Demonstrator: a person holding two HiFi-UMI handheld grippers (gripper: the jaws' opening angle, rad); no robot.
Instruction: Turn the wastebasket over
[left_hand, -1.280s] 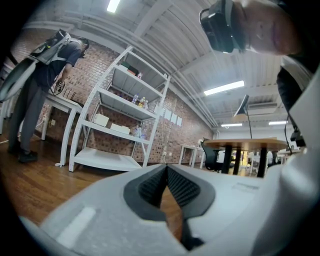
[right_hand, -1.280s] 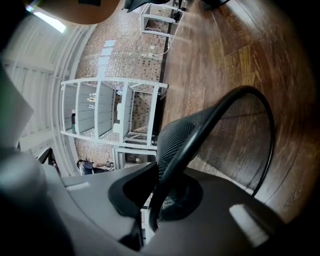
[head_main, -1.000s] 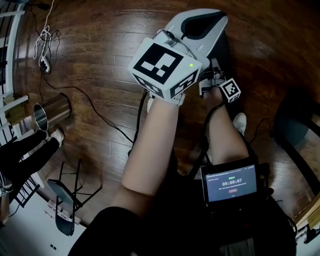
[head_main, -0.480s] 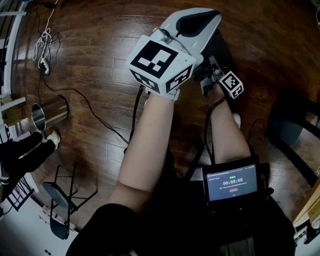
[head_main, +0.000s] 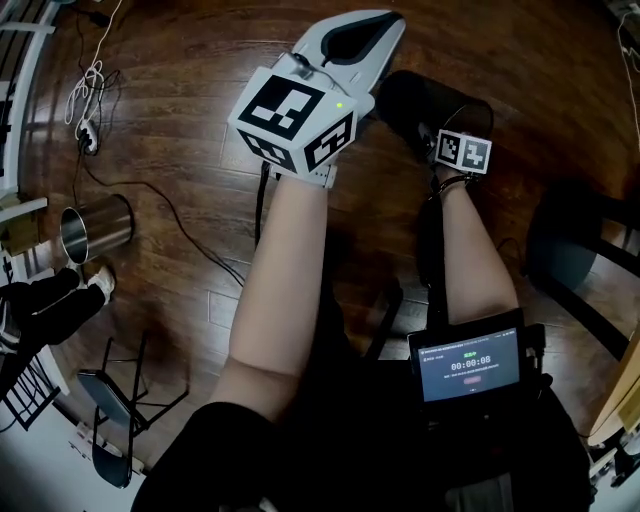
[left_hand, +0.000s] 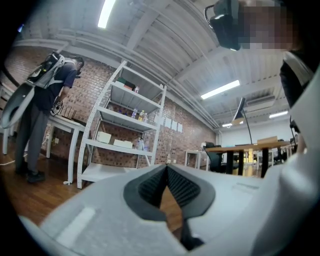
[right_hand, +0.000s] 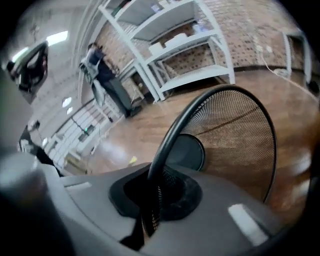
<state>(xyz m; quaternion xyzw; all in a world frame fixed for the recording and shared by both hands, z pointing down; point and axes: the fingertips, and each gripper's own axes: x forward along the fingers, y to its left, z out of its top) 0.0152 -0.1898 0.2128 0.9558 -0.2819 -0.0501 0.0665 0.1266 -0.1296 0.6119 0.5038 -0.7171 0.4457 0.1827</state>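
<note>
The black mesh wastebasket (head_main: 422, 104) is off the wooden floor and tipped on its side. In the right gripper view its mouth faces the camera, so its mesh wall (right_hand: 235, 135) and round bottom show. My right gripper (right_hand: 156, 197) is shut on its black rim, which runs up between the pads. In the head view the right gripper (head_main: 445, 135) sits under its small marker cube, its jaws hidden by the basket. My left gripper (head_main: 390, 20) is beside the basket at its left, not touching it. Its dark pads meet at the tips (left_hand: 166, 170) with nothing between them.
A shiny metal bin (head_main: 95, 228) stands at the left, with a power strip and cables (head_main: 88, 130) behind it. A dark chair (head_main: 580, 250) is at the right and a folding stand (head_main: 120, 390) at the lower left. White shelving (left_hand: 120, 135) and a standing person (left_hand: 45, 95) are ahead.
The right gripper has rolled and risen, and the wastebasket has swung up into sight, tipped over. The left gripper has shifted up and left in the head view.
</note>
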